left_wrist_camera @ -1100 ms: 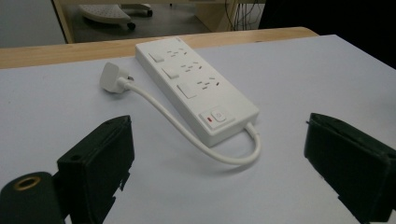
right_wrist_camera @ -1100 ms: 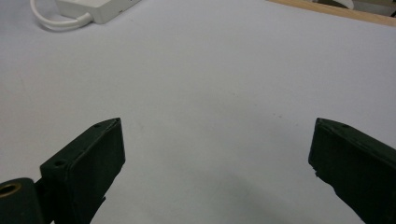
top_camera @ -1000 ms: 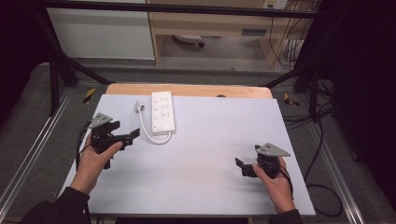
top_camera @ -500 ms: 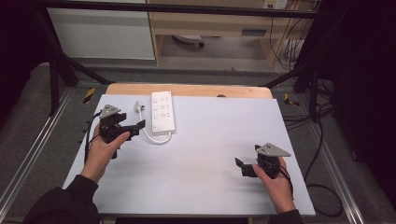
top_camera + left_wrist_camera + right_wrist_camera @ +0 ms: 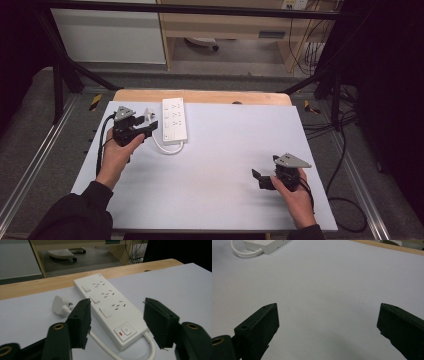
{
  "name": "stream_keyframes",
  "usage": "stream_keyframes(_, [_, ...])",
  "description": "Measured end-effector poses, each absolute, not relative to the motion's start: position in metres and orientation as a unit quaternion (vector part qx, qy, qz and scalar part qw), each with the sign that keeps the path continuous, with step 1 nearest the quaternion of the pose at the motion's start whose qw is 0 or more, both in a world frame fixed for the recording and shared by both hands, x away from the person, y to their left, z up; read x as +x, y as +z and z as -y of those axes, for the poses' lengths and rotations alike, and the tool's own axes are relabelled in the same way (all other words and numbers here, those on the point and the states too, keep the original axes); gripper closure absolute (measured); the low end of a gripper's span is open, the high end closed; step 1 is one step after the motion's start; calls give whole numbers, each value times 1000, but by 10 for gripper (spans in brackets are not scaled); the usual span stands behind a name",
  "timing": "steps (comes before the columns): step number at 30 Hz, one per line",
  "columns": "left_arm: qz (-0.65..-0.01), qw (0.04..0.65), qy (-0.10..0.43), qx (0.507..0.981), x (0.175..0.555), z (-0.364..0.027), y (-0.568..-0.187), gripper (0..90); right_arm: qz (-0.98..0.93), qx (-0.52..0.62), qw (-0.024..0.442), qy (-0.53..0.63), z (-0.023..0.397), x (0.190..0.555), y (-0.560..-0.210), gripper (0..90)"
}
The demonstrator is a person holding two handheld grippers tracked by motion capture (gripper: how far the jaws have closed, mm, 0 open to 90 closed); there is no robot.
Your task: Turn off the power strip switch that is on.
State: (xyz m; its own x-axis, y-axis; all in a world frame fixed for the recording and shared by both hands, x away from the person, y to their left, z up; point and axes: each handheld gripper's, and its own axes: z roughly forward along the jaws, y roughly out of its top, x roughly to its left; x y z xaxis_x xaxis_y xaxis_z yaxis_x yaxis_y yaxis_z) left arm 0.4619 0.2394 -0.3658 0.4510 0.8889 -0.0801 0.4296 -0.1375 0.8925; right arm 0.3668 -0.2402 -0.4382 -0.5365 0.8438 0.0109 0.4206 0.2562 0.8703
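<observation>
toward the far edge of the surface (image 5: 225,200), a white power strip (image 5: 174,120) lies flat on the pale sheet, its length running away from the person. it has three sockets in a row, each with its own rocker switch, and a main button with a small red mark at the near end (image 5: 124,330). its white cord (image 5: 165,148) leaves that near end and loops on the sheet just in front of the strip. the cord's white plug (image 5: 59,305) lies loose on the sheet just beside the strip, on the strip's left as the high view shows it; no socket has anything plugged in.

the left hand-held gripper (image 5: 135,127) is just beside the strip's left side, near the plug, with its jaws spread apart and nothing between them; in the left gripper view the strip's near end sits framed between the two jaws, apart from both. the left hand (image 5: 117,155) grips it from behind.

the right hand-held gripper (image 5: 265,179) is well apart from the strip, toward the near right of the surface, jaws also spread wide over bare sheet. the right hand (image 5: 295,195) holds it.
</observation>
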Motion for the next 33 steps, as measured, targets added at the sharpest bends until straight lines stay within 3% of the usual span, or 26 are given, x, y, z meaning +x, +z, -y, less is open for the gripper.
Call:
stream_keyframes(4, [-463,462,251,714,466,-237,-367,480,-755,418,240,444,241,367,-438,45])
stream_keyframes(7, [-460,467,253,711,469,-236,-368,594,-754,418,241,445,241,367,-438,46])
stream_keyframes(14, [-455,470,248,714,478,-231,-373,746,-754,419,240,445,241,366,-437,47])
stream_keyframes(22, [-448,473,248,717,487,-225,-376,876,-754,418,241,445,241,366,-438,48])
stream_keyframes(33, [-447,473,243,719,499,-217,-380,899,-754,418,240,446,242,366,-437,48])
